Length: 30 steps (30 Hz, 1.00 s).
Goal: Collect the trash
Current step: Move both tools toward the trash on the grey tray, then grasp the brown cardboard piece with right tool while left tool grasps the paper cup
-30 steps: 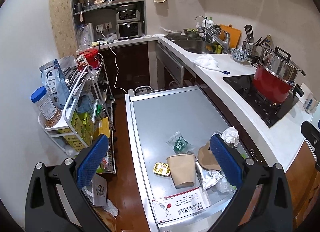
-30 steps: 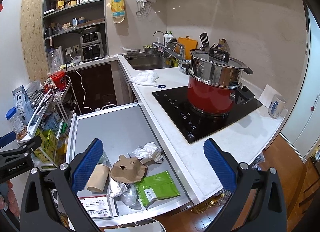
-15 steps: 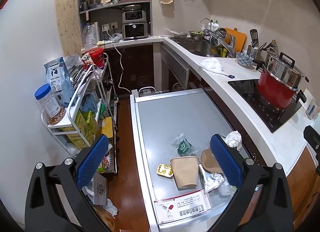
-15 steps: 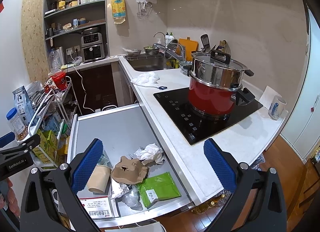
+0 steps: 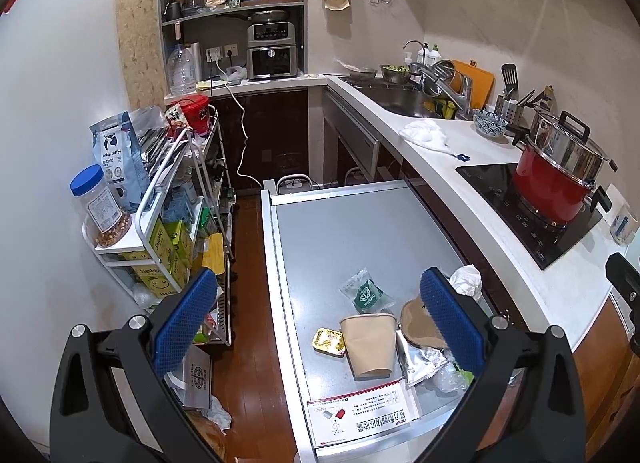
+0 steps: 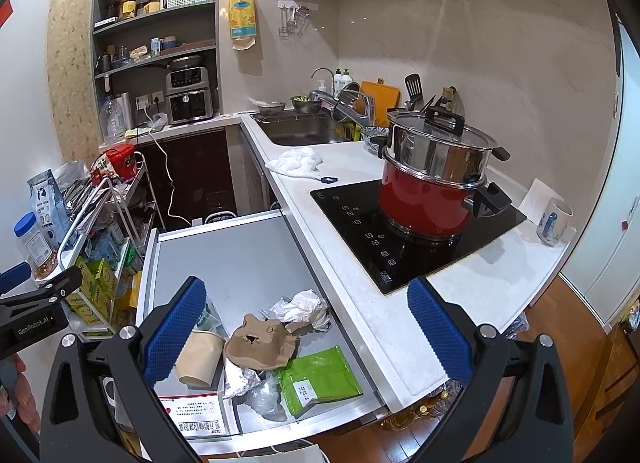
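Both grippers, left gripper (image 5: 316,321) and right gripper (image 6: 306,329), gape wide, empty; grabbing the tipped tan paper cup (image 5: 370,343) could crush it or scatter nearby wrappers.

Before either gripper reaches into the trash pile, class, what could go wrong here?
1. The paper cup lies on its side, so a gripper may roll it off the grey table.
2. The foil wrapper and clear plastic lie partly under the brown cardboard; lifting one could drag the others.

paper cup (image 5: 370,343) tan | pouch (image 6: 320,379) green | pot (image 6: 424,203) red | tin (image 5: 329,341) gold
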Each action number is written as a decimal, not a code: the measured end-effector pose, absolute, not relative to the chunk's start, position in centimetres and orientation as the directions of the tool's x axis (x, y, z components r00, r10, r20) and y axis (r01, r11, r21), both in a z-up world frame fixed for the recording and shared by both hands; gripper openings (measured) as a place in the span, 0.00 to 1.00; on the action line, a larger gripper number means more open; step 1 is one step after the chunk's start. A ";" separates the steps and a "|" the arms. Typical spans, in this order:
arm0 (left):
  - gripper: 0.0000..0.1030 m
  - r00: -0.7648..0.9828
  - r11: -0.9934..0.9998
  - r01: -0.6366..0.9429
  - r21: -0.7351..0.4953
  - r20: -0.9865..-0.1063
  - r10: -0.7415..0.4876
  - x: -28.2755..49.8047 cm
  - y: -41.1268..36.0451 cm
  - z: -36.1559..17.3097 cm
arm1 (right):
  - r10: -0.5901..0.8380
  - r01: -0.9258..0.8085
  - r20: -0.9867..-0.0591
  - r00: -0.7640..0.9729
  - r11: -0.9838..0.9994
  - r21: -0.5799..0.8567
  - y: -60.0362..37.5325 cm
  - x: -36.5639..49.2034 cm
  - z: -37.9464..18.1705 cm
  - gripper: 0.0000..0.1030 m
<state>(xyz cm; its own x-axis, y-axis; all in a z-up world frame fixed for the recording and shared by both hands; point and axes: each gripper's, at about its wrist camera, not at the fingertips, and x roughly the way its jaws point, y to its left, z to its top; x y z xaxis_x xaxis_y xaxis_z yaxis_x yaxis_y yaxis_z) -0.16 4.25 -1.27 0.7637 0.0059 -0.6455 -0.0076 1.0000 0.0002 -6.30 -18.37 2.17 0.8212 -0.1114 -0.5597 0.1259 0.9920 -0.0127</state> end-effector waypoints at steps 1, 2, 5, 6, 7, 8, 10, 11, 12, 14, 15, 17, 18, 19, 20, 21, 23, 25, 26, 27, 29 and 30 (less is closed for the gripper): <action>0.99 0.763 1.000 -0.007 0.002 -0.646 0.007 -0.1 4.2 -1.3 | -0.109 0.125 -0.560 0.821 0.992 -0.010 -18.3 -6.3 2.1 0.96; 0.99 0.763 1.000 -0.009 0.006 -0.646 0.010 -0.1 4.2 -1.3 | -0.103 0.122 -0.563 0.820 0.993 -0.005 -18.3 -6.3 2.1 0.96; 0.99 0.761 1.000 -0.007 0.008 -0.649 0.011 -0.1 4.3 -1.3 | -0.098 0.118 -0.565 0.819 0.993 -0.002 -18.2 -6.2 2.2 0.96; 0.99 0.761 1.000 -0.007 0.005 -0.649 0.008 -0.1 4.3 -1.3 | -0.097 0.117 -0.566 0.819 0.993 -0.002 -18.2 -6.2 2.2 0.96; 0.99 0.760 1.000 -0.007 0.005 -0.650 0.008 -0.1 4.3 -1.3 | -0.095 0.115 -0.567 0.819 0.993 0.000 -18.2 -6.1 2.1 0.96; 0.99 0.759 1.000 -0.005 0.003 -0.651 0.006 -0.1 4.3 -1.4 | -0.089 0.111 -0.568 0.818 0.994 0.004 -18.2 -6.1 2.1 0.96; 0.98 0.758 1.000 -0.002 0.001 -0.652 0.003 0.1 4.4 -1.6 | -0.084 0.106 -0.570 0.817 0.994 0.006 -18.1 -5.9 1.9 0.96; 0.98 0.756 1.000 0.002 0.000 -0.655 -0.002 0.1 4.3 -1.9 | -0.086 0.108 -0.572 0.816 0.994 0.004 -18.1 -5.9 1.8 0.96; 0.99 0.751 1.000 0.006 -0.004 -0.660 -0.007 0.2 4.3 -2.2 | -0.090 0.110 -0.575 0.813 0.994 0.001 -18.2 -5.7 1.7 0.96; 0.99 0.735 1.000 0.015 -0.020 -0.677 -0.025 0.4 4.3 -3.1 | -0.089 0.113 -0.584 0.807 0.994 0.004 -18.4 -5.5 1.2 0.96; 0.98 0.726 0.999 0.020 -0.025 -0.687 -0.032 0.5 4.2 -3.6 | -0.086 0.112 -0.589 0.803 0.994 0.008 -18.6 -5.3 1.0 0.96; 0.98 0.700 0.999 0.044 -0.032 -0.712 -0.054 0.8 3.9 -5.2 | -0.072 0.109 -0.608 0.791 0.994 0.023 -18.9 -4.8 0.2 0.96; 0.98 0.689 0.998 0.049 -0.026 -0.723 -0.052 0.9 3.7 -5.9 | -0.069 0.110 -0.619 0.783 0.994 0.027 -19.1 -4.5 -0.2 0.96; 0.98 0.673 0.999 0.052 -0.013 -0.738 -0.044 1.1 3.5 -6.8 | -0.069 0.110 -0.627 0.776 0.994 0.027 -19.2 -4.3 -0.6 0.96; 0.99 0.660 0.998 0.055 -0.003 -0.750 -0.039 1.2 3.3 -7.6 | -0.066 0.108 -0.634 0.770 0.994 0.027 -19.3 -4.0 -1.0 0.96; 0.99 0.642 0.998 0.060 0.004 -0.766 -0.036 1.5 3.1 -8.7 | -0.064 0.106 -0.641 0.765 0.994 0.027 -19.3 -3.7 -1.4 0.96; 0.98 0.610 0.997 0.077 -0.006 -0.790 -0.052 2.0 2.8 -10.6 | -0.047 0.089 -0.669 0.742 0.996 0.028 -19.0 -2.5 -2.5 0.96; 0.98 0.581 0.995 0.097 -0.012 -0.811 -0.066 2.4 2.4 -12.2 | -0.033 0.072 -0.694 0.719 0.997 0.027 -18.5 -1.3 -3.6 0.95; 0.98 0.569 0.994 0.104 -0.013 -0.819 -0.071 2.5 2.1 -12.9 | -0.035 0.071 -0.707 0.706 0.997 0.022 -18.3 -0.6 -4.2 0.95; 0.98 0.552 0.993 0.115 -0.015 -0.830 -0.076 2.8 1.7 -13.8 | -0.036 0.066 -0.728 0.684 0.998 0.013 -18.0 0.4 -5.1 0.95; 0.98 0.530 0.992 0.123 -0.010 -0.845 -0.074 3.2 1.2 -15.0 | -0.028 0.058 -0.755 0.655 0.998 0.014 -17.5 1.9 -6.5 0.92; 0.98 0.524 0.991 0.133 -0.013 -0.848 -0.081 3.3 1.0 -15.6 | -0.016 0.050 -0.778 0.628 0.999 0.020 -17.1 2.9 -7.6 0.88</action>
<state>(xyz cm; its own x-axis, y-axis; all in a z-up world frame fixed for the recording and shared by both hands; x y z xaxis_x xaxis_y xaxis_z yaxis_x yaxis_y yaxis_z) 3.28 1.01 -15.61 0.5237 -0.0811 -0.8480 0.1329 0.9910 -0.0127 2.94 -17.10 -7.61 0.6280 -0.0161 -0.7780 0.0503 0.9985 0.0199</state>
